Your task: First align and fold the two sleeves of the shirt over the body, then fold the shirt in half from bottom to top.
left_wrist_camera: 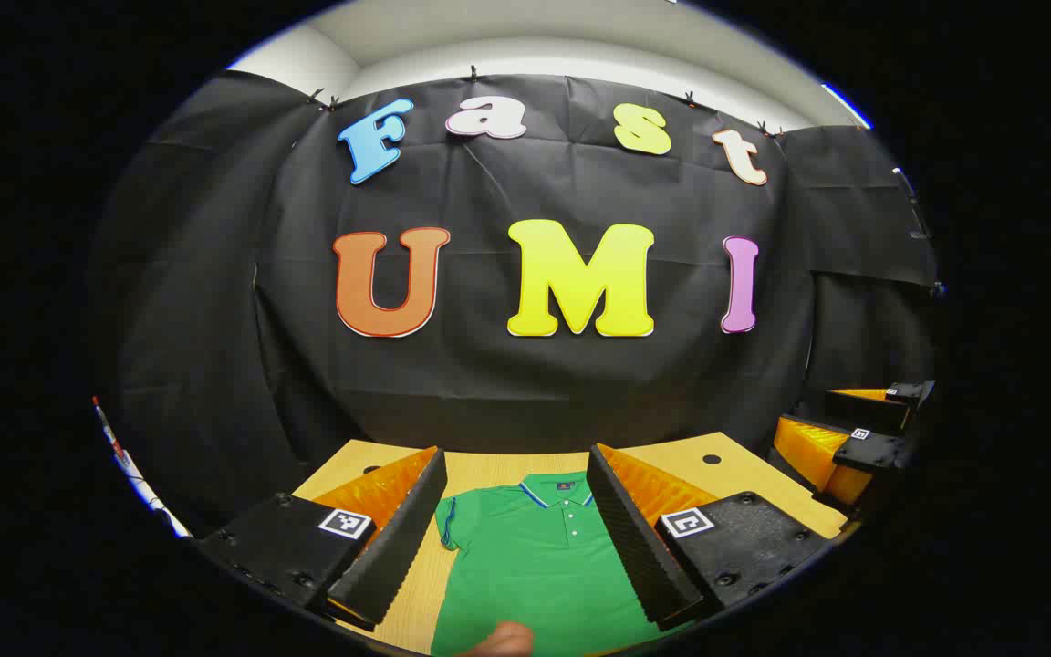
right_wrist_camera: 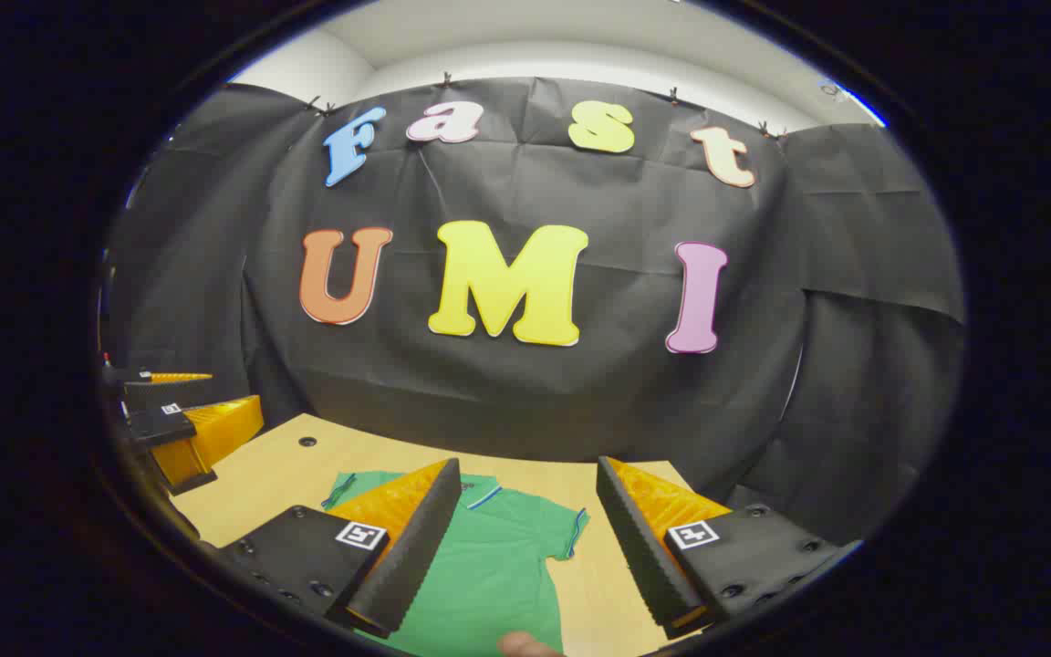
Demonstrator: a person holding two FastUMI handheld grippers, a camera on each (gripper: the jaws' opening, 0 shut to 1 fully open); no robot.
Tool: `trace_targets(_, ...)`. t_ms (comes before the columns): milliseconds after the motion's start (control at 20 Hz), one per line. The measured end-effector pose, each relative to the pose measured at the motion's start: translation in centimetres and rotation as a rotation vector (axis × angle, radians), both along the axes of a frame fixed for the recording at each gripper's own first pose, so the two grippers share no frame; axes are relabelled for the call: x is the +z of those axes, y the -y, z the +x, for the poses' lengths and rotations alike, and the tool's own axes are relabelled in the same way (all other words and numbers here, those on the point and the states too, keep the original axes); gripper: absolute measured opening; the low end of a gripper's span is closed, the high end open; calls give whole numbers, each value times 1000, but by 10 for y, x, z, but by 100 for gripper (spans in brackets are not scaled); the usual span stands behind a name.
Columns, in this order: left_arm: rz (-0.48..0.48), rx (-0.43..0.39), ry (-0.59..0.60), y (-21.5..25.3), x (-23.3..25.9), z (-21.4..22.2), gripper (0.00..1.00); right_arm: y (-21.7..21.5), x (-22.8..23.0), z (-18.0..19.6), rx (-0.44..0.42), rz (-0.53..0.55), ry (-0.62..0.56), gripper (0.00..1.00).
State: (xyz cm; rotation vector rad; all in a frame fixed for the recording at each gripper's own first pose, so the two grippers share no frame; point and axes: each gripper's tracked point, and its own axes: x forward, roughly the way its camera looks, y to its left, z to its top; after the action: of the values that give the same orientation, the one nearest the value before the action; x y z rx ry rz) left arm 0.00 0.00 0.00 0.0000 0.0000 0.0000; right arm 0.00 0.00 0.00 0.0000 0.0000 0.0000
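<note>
Fingertip of a person (left_wrist_camera: 503, 639) pokes in at the bottom edge of left gripper view, over the green shirt (left_wrist_camera: 535, 566). Left gripper (left_wrist_camera: 516, 534) spread wide, empty, held above the shirt. Shirt lies flat on the bench (left_wrist_camera: 735, 479), collar toward the wall, both sleeves out. Right gripper (right_wrist_camera: 521, 547) also spread, empty, over the shirt's sleeve (right_wrist_camera: 567, 534).

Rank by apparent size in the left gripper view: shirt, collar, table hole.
1. shirt
2. collar
3. table hole
The hole sits farther back on the table, so nearness may skew it.
</note>
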Motion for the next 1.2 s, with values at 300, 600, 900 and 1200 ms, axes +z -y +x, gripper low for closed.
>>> trace_targets(300, 7, -1, -3, 6, -3, 1, 99, 3, -7, 3, 8, -8, -13, 96)
trace_targets(600, 26, 12, -7, 9, -3, 1, 99, 4, -20, 11, 31, 1, -44, 95)
trace_targets(900, 23, 39, -23, 21, -4, 7, 99, 27, -61, 41, 13, 30, -116, 95)
trace_targets(1200, 36, 71, -26, 37, -1, 14, 99, 57, -127, 105, -40, 48, -246, 96)
